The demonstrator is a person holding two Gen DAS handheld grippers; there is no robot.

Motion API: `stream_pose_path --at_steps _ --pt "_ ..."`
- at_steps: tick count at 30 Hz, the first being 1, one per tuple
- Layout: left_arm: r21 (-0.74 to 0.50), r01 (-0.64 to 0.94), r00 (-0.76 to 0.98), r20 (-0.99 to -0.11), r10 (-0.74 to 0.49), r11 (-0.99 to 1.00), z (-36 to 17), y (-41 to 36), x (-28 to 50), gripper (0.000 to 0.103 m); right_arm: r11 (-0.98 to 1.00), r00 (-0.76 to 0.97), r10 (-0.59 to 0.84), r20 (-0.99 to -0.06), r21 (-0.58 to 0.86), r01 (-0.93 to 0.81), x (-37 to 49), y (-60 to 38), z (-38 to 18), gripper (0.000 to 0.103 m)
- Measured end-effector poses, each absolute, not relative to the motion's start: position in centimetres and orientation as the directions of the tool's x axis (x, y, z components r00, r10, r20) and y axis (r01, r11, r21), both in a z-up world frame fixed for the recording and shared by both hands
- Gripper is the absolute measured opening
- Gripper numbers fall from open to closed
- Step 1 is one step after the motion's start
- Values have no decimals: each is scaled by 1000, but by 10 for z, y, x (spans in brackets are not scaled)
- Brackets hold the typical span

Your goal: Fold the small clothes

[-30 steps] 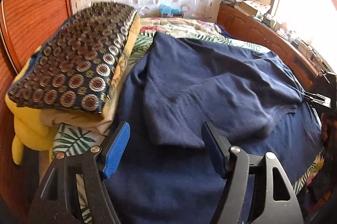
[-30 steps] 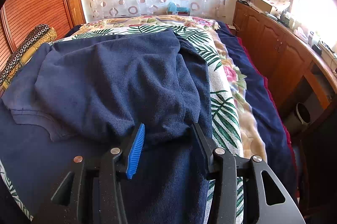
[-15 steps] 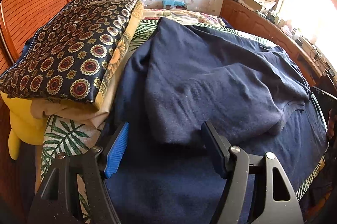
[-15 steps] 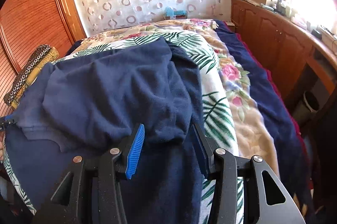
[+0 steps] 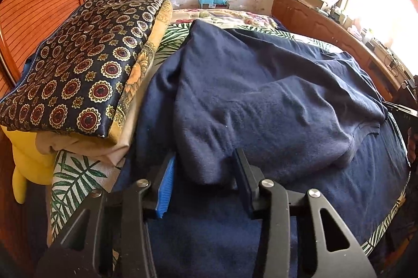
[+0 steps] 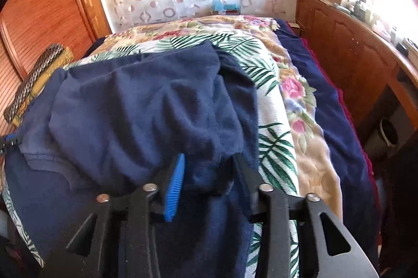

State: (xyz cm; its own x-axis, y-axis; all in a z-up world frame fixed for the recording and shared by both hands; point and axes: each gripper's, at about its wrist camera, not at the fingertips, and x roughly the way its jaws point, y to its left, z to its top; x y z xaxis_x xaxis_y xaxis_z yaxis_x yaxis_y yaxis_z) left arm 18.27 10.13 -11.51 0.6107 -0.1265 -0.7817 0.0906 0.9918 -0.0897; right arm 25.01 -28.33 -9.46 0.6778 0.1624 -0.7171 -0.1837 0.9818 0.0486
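Bedspread point(image 5: 75, 178) with green leaves carries a folded pile of cloths point(image 5: 86, 68) at the left and the navy garment point(image 5: 261, 100) across the middle. Both grippers' fingers have just been closing: the left gripper point(image 5: 203, 180) and right gripper point(image 6: 209, 181) each seem clamped on a garment fold, wider apart before.

Both sets of jaws have just been closing: the left gripper point(image 5: 203, 173) and right gripper point(image 6: 209, 173) now pinch the navy garment's point(image 5: 261, 105) near corners.
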Motion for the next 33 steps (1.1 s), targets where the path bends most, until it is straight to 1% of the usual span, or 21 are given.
stream_pose_path --at_steps 3,4,5,6,7,8,9,12,18,21,28,33 --pt "-91 89 611 -782 -127 992 -115 102 186 44 978 674 167 -720 36 -204 252 -283 -94 14" --pt "-89 90 612 -781 -126 992 -115 102 185 44 976 674 170 -719 31 -214 252 -282 -93 10" --pt "-83 91 614 -780 -122 992 -115 101 184 43 976 679 166 -715 19 -219 249 -282 -91 9" --pt "-65 92 622 -776 -108 994 -114 100 184 31 975 692 158 -705 1 -221 247 -280 -89 8" --pt "-54 97 625 -774 -103 994 -114 98 183 24 973 697 165 -698 1 -229 245 -279 -88 7" --pt "-70 111 624 -772 -124 991 -112 97 182 14 971 697 177 -695 7 -239 243 -278 -86 7" --pt "-87 121 625 -767 -144 989 -111 97 181 9 970 703 180 -688 3 -245 241 -277 -83 7" --pt "-60 127 654 -745 -129 990 -101 94 176 8 965 718 198 -667 4 -263 233 -273 -74 7" --pt "-97 110 722 -676 -147 989 -67 106 166 8 962 765 229 -602 20 -272 210 -277 -45 6" --pt "-96 116 746 -649 -151 989 -51 112 158 7 957 779 250 -576 23 -291 191 -284 -31 6" --pt "-118 126 769 -615 -172 985 -31 123 135 7 944 779 260 -571 -21 -330 141 -289 -18 6" --pt "-131 118 769 -614 -174 984 -26 135 113 7 937 776 268 -570 -33 -348 103 -298 -9 6"
